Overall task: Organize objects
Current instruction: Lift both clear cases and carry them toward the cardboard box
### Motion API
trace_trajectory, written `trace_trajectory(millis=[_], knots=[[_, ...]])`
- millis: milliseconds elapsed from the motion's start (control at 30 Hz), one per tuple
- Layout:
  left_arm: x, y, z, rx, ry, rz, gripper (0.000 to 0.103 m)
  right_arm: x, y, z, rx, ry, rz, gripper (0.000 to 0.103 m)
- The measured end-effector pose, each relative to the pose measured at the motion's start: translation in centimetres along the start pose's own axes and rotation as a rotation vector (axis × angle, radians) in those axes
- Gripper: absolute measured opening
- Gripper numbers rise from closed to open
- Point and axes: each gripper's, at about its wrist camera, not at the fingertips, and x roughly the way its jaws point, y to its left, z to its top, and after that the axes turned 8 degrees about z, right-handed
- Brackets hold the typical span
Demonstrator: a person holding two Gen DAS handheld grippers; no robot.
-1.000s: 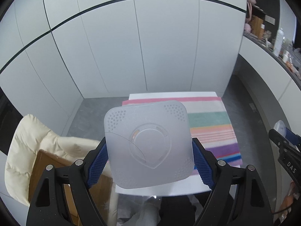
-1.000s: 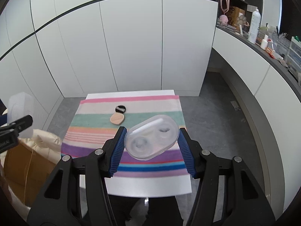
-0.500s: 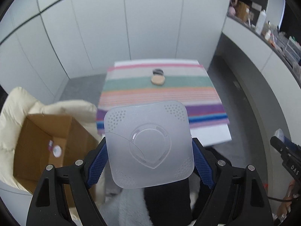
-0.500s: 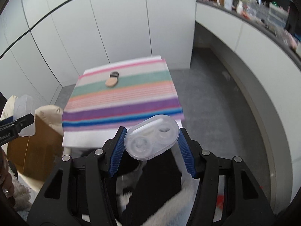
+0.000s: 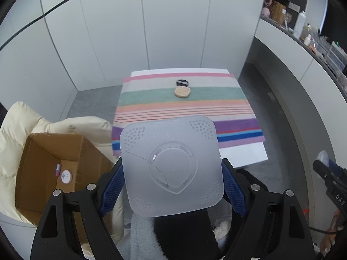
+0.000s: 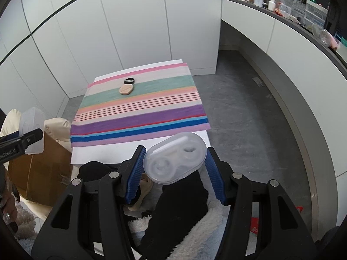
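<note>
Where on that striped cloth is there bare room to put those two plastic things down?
Most of the striped tablecloth is bare: the near purple and blue bands, and both sides of the green band. The only crowded spot is the far middle, where a tan oval puff touches a small black round case. The white table edge nearest you is a narrow free strip.

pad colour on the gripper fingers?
Blue, ribbed pads; clearest in the right wrist view, gripping the clear case.

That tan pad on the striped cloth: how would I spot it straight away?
Find the striped cloth on the white table. On its green band, near the far end, lies the tan pad. It touches a black disc just behind; the pad is lighter and flat.
</note>
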Motion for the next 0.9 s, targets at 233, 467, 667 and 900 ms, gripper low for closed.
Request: trace_trajectory(millis=[233, 467, 667, 900], knots=[[-0.3, 4.1, -0.7, -0.075, -0.003, 0.035, 0.085, 1.7, 4.8, 0.1, -0.107, 0.029, 0.05, 0.058], [-0.7, 9.1, -2.7, -0.164, 0.011, 0.093, 0.085, 3.5, 11.3, -0.7, -0.244, 0.06, 0.147, 0.058], [-1.0, 15.0, -6.1, -0.277, 0.039, 0.177, 0.085, 5.0, 18.1, -2.1, -0.374, 0.103, 0.239, 0.058], [-1.1, 21.4, -11.3, -0.382, 0.098, 0.308, 0.085, 6.3, 26.8, -4.9, -0.564, 0.158, 0.367, 0.058]])
